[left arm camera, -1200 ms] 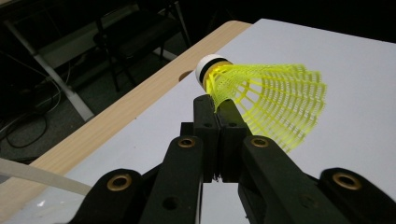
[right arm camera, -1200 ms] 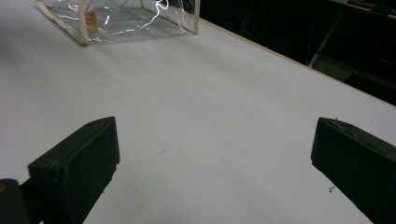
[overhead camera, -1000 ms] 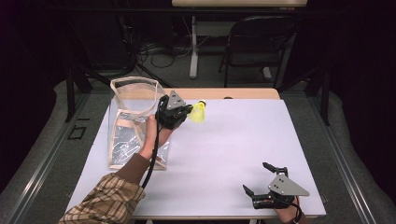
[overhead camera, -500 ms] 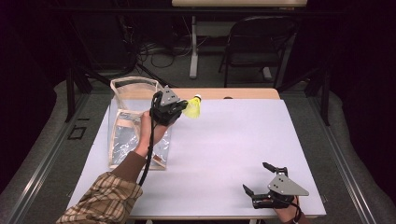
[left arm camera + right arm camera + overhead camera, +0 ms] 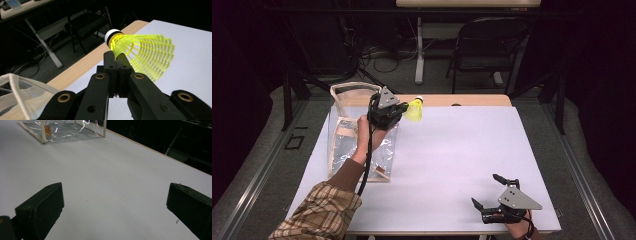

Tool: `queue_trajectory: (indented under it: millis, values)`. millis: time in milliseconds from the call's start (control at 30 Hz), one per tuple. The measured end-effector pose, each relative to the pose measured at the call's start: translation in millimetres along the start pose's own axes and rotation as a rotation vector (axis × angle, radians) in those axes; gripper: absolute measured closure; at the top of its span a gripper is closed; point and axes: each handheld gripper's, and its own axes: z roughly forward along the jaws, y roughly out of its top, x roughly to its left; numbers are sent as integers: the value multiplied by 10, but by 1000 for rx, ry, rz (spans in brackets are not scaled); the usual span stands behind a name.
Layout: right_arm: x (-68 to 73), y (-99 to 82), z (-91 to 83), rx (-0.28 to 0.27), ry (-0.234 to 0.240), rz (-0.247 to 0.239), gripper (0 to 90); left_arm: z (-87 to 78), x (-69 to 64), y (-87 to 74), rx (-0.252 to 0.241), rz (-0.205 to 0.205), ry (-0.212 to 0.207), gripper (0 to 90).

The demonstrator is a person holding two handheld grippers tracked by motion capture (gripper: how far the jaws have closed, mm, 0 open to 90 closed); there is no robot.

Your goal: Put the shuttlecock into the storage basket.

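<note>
We pinch the light, easily crushed shuttlecock [image 5: 140, 56] by its mesh skirt in the left gripper [image 5: 398, 111], jaws clamped; right gripper [image 5: 492, 192] gapes empty.

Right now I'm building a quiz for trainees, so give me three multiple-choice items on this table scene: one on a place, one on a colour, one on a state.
1. Where is the clear bag?
A. left side of the table
B. right front corner
C. on the chair

2. What colour is the skirt of the shuttlecock?
A. red
B. yellow
C. blue

3. How are the right tongs?
A. shut on the shuttlecock
B. shut on the bag
C. open, holding nothing

Answers: 1 A, the high view shows the bag standing at the table's left. 2 B, the mesh skirt is bright yellow with a white cap. 3 C, its jaws stand wide apart over bare table; the left tongs hold the shuttlecock.
</note>
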Motion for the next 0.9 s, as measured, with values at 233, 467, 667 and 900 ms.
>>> queue_trajectory:
  millis: [233, 467, 667, 900]
  values:
    - [-2, 0, -2, -1, -3, -1, 6, -41, 59, 20, -9, -7, 15, 891]
    - [-2, 1, -4, 0, -3, -4, 6, -98, 128, 41, -22, -13, 29, 891]
    - [-3, 1, -6, -2, -2, -3, 6, -164, 208, 50, -34, -28, 45, 891]
    - [-4, 0, 4, -2, -2, 0, 6, -250, 279, 93, -42, -32, 68, 891]
